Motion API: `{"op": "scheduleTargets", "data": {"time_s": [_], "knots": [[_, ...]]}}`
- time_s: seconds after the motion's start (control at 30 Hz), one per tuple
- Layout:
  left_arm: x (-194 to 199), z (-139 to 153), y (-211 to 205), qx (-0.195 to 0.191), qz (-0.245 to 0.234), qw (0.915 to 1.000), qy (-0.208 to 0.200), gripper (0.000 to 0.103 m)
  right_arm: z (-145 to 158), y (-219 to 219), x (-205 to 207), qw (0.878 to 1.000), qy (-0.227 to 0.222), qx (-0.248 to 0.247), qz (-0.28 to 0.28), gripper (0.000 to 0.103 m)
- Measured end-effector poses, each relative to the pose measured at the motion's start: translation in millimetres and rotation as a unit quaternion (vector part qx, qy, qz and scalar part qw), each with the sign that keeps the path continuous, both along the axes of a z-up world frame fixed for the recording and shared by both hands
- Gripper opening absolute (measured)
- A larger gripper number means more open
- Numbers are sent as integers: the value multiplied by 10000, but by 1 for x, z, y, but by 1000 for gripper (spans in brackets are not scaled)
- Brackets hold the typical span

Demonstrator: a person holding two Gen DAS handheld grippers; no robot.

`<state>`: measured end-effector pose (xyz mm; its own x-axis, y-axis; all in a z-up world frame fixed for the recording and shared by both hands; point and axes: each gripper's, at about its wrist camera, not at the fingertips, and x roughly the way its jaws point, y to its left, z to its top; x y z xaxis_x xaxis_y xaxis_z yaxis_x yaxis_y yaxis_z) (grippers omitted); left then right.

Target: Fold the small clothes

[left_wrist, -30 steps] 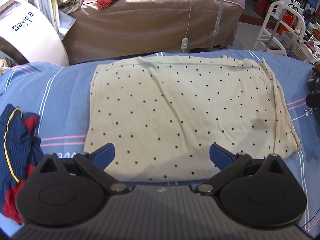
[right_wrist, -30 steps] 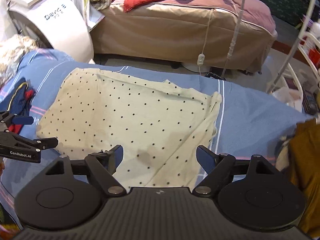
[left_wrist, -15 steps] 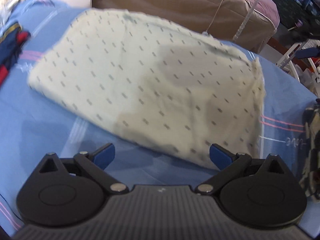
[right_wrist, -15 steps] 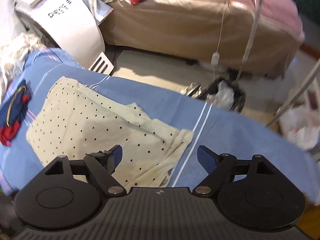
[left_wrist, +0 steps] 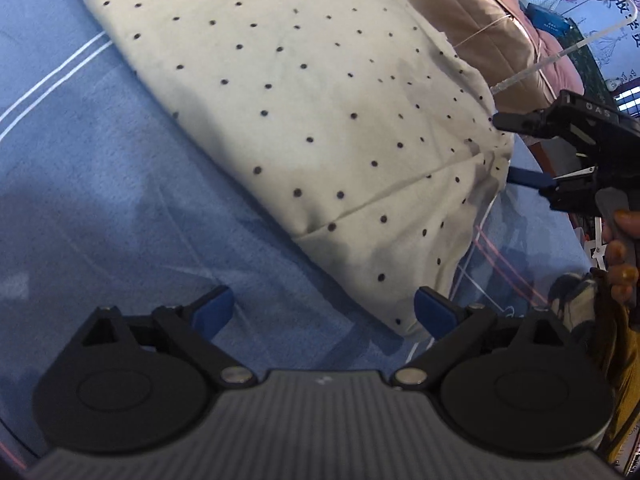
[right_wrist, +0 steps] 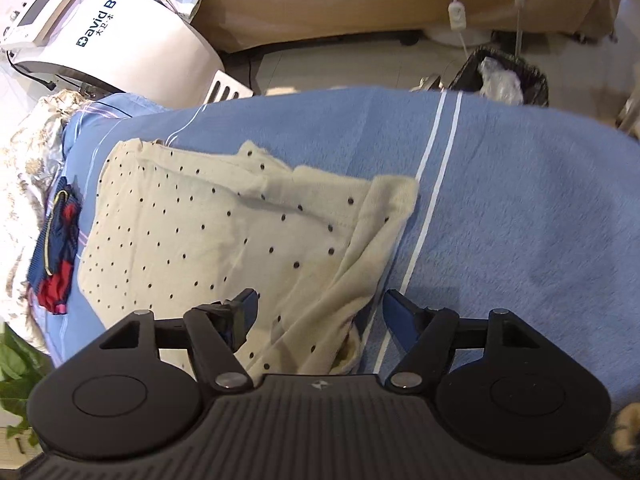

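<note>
I see the cream garment (left_wrist: 320,120) with small dark dots lying folded flat on the blue striped blanket (right_wrist: 520,220), its right edge doubled and rumpled. My left gripper (left_wrist: 324,306) and right gripper (right_wrist: 320,308) both have jaws released, holding nothing.

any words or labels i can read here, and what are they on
"David B", with small characters under it too small to read: on the white machine.
"OAS": on the right gripper, partly cut off.
Large characters on a wall hanging: too blurred to read.
</note>
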<state>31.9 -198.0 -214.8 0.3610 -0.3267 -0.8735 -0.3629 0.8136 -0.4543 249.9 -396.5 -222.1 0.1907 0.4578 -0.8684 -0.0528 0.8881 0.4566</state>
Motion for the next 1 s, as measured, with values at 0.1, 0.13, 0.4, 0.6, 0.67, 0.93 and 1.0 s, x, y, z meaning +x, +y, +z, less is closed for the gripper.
{"op": "scheduleTargets", "data": {"time_s": [0.1,0.13,0.4,0.6,0.67,0.93,1.0], "knots": [[4,0,-2,-192,229,9995,-66,101,-11,-4,-2,9991,193,363,-125,103],[5,-1,-2,-299,310,9990,-93,101,-13,-5,-1,9987,226,422,-164,103],[16,-13,-15,-1367,726,9876,-264,89,-19,-10,6,9968,296,694,-257,103],[10,-25,-8,-1786,1237,9756,-305,77,-22,-14,7,9956,254,836,-326,103],[13,-26,-12,-1873,1057,9763,-238,15,-23,-15,8,9949,209,902,-393,103],[14,-42,-17,-2184,1205,9684,-77,9,-27,-23,6,9929,149,915,-748,60],[15,-42,-17,-2254,1207,9667,-94,9,-32,-26,6,9923,250,895,-821,18]]}}
